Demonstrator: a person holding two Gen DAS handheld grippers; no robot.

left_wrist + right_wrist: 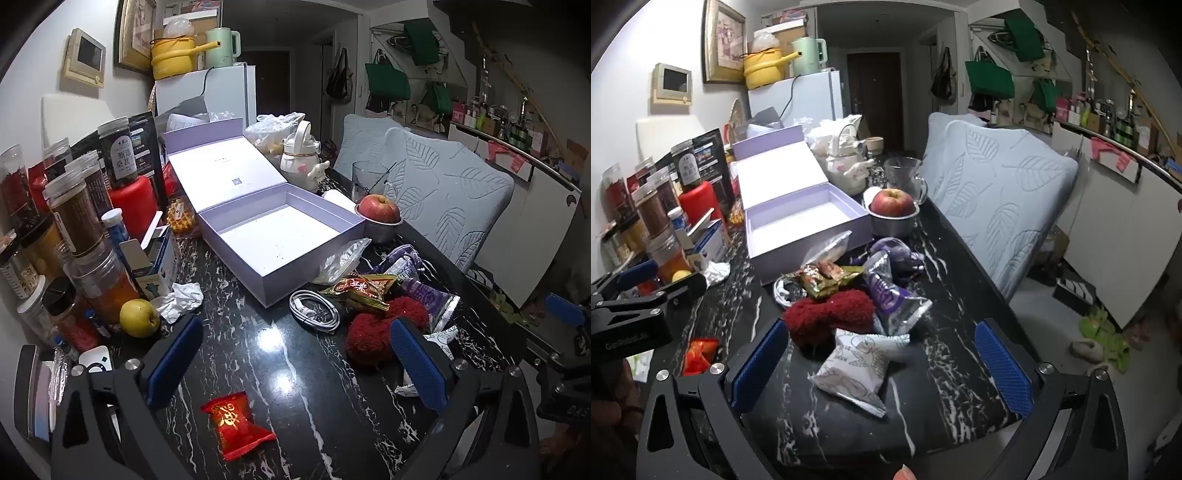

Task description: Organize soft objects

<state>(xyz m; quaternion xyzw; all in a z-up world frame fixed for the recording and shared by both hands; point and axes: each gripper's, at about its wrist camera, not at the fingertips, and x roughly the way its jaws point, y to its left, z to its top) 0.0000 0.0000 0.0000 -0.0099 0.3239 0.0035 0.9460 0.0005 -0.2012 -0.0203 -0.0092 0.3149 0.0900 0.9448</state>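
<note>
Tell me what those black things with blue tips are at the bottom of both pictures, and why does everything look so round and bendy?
Those are two grabbing tools, like big tongs, and a person holds one in each hand. Each tool carries a small camera with a very wide lens, which makes the pictures look round.

One picture looks out from the left gripper, the other from the right gripper. The blue parts are their fingers. Both are open and hold nothing.

On the dark marble table sits an open lilac box, empty inside. Near it lie soft things: a fuzzy red item, a white patterned packet between the right gripper's fingers, a purple packet and a red candy packet. There is also an apple in a metal bowl.
</note>
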